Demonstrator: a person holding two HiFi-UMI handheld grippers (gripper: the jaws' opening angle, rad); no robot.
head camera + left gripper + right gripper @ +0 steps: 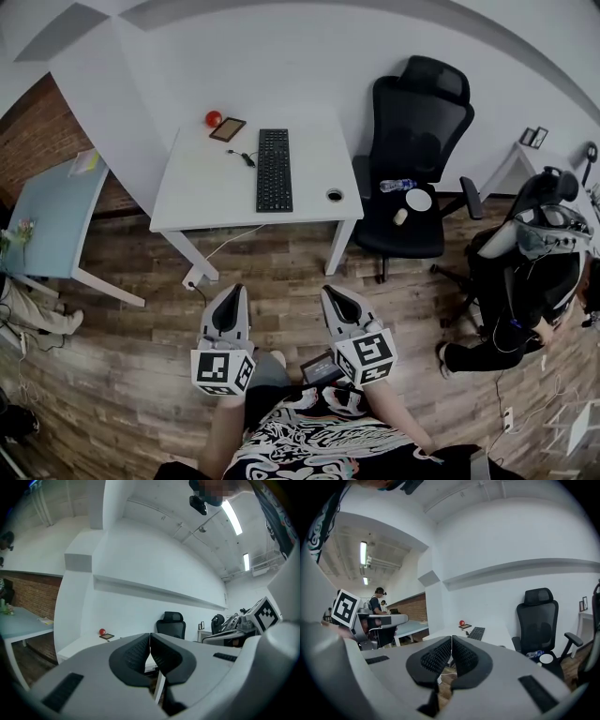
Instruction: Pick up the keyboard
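Observation:
A black keyboard (274,170) lies lengthwise on the white desk (202,192) ahead of me; it also shows far off in the right gripper view, keyboard (476,633). My left gripper (232,292) and right gripper (333,293) hang side by side over the wooden floor, well short of the desk's front edge. Both are shut with nothing between their jaws. In the left gripper view the left gripper (150,639) hides the keyboard; only the desk (77,646) and its far end show.
On the desk are a red ball (214,119), a small tablet (228,129), a cable and a round hole (335,195). A black office chair (412,169) with a bottle and cup stands right of it. A blue table (52,216) is at left, a person (525,281) sits at right.

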